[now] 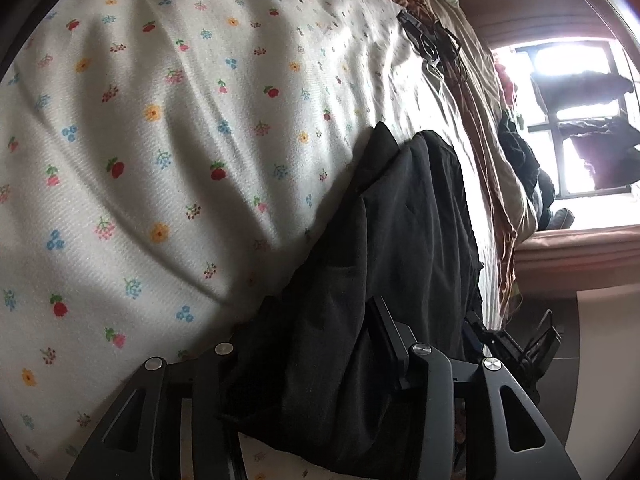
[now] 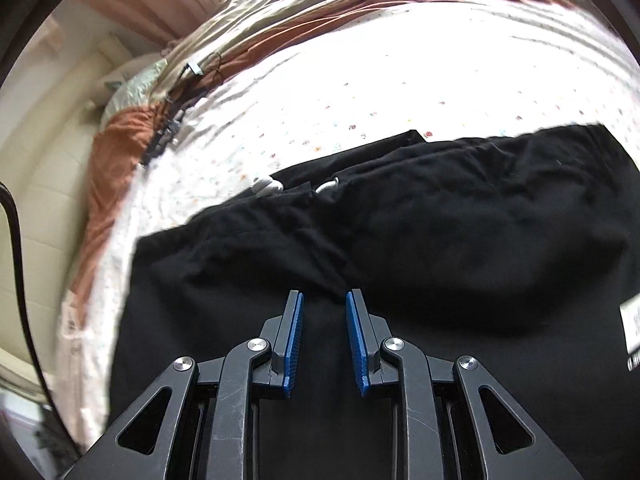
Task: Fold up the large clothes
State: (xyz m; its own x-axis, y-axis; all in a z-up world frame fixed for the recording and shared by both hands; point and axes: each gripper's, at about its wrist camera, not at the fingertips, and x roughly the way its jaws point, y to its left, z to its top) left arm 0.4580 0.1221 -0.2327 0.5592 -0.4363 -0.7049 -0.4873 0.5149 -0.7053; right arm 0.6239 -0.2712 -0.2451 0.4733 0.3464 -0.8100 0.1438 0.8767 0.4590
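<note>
A large black garment (image 2: 400, 240) lies spread on a bed with a white flowered sheet (image 2: 360, 92). White drawstring ends (image 2: 268, 187) show at its far edge. My right gripper (image 2: 323, 300) is open just above the garment's middle, blue pads (image 2: 294, 340) apart, nothing between them. In the left wrist view the same black garment (image 1: 380, 260) drapes over and between my left gripper's fingers (image 1: 386, 324). My left gripper (image 1: 320, 320) is mostly hidden under the cloth, so its state cannot be told.
A brown and beige quilt (image 2: 280, 28) is bunched along the bed's far side, with a black cable bundle (image 2: 168, 136) on it. A bright window (image 1: 568, 120) and dark clothes (image 1: 524, 168) lie beyond. Flowered sheet (image 1: 160, 140) fills the left.
</note>
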